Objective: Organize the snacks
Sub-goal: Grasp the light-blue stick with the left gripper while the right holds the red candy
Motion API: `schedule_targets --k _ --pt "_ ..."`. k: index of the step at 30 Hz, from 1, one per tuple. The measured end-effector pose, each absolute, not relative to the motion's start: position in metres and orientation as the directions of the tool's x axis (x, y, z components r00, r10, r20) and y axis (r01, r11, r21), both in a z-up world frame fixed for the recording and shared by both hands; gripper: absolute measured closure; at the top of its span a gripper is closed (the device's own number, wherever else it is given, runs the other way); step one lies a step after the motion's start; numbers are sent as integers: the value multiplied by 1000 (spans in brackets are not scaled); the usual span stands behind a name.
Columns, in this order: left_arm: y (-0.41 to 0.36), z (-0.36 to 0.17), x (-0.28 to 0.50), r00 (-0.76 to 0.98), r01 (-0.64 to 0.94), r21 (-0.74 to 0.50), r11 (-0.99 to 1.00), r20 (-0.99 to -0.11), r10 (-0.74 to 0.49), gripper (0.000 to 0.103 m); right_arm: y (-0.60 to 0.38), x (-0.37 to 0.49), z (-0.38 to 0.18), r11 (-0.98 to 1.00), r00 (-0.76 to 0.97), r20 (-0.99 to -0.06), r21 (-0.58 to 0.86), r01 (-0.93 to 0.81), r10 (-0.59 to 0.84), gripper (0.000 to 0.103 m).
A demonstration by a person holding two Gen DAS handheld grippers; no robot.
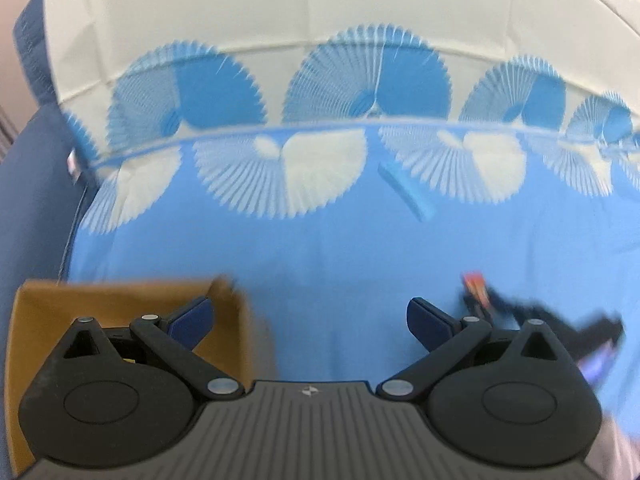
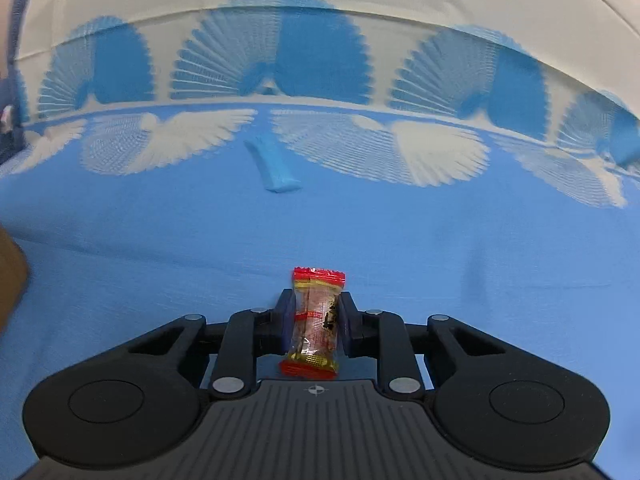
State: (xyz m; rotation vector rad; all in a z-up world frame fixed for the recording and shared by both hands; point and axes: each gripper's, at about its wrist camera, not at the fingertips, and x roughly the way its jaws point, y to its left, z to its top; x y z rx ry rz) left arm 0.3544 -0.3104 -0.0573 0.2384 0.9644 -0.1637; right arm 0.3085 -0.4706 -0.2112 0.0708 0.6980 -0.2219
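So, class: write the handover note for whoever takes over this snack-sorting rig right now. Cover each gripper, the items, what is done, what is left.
Right gripper: shut on the red-and-gold snack packet, low over the blue tablecloth.
Left gripper: open, empty, beside the cardboard box.
Blue snack stick: loose on the cloth farther back.
Done: packet gripped.
Left: likely box the packet, then fetch the blue stick. The box's contents are mostly hidden.
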Motion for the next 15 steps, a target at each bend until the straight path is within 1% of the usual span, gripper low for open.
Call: schedule_targets --k 2,4,8,12,15 --pt "-330 -65 374 564 238 116 964 -825 -40 0 -495 293 -210 958 719 -662 4 285 -211 79" --pt "-351 -79 398 554 242 82 967 -830 -68 0 -523 275 -210 932 686 -673 -12 363 -276 78" --pt "-399 -126 459 496 254 57 966 -865 -79 0 -570 244 -208 880 636 -672 -50 472 -380 78" --pt "-427 -173 516 437 174 2 985 -896 -75 1 -598 228 -213 845 616 -672 -27 535 -412 78" --pt "-442 -205 550 371 172 -15 985 -925 -79 2 -599 228 -217 842 623 -660 -26 540 -420 77"
